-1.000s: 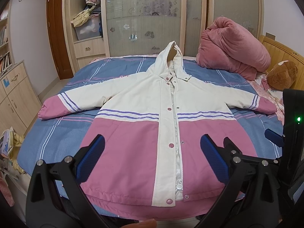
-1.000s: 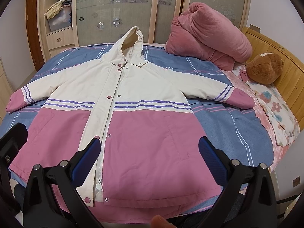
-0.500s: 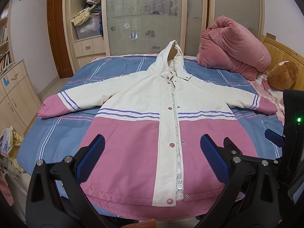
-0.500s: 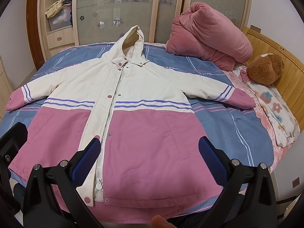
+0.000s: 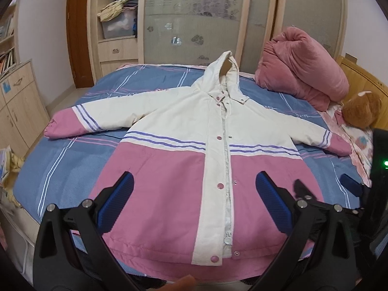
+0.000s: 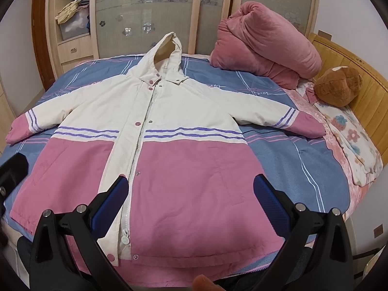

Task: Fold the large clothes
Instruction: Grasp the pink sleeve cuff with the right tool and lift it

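1. The hooded jacket [image 5: 194, 169] lies flat on the bed [image 5: 72, 169]; both grippers' fingers [image 5: 116, 201] [image 6: 271, 203] are spread, empty.
2. A shallow pinch may catch one slippery layer, so the fold skews.

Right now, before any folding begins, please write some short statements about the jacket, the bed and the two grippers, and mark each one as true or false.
1. The jacket lies spread flat with both sleeves stretched out to the sides. True.
2. The left gripper is shut on the jacket's hem. False: its jaws stand wide open and hold nothing.
3. The hood points toward the wardrobe. True.
4. The rolled pink blanket lies on top of the jacket. False: it sits on the bed beyond the jacket's sleeve, apart from it.
5. The right gripper is open. True.
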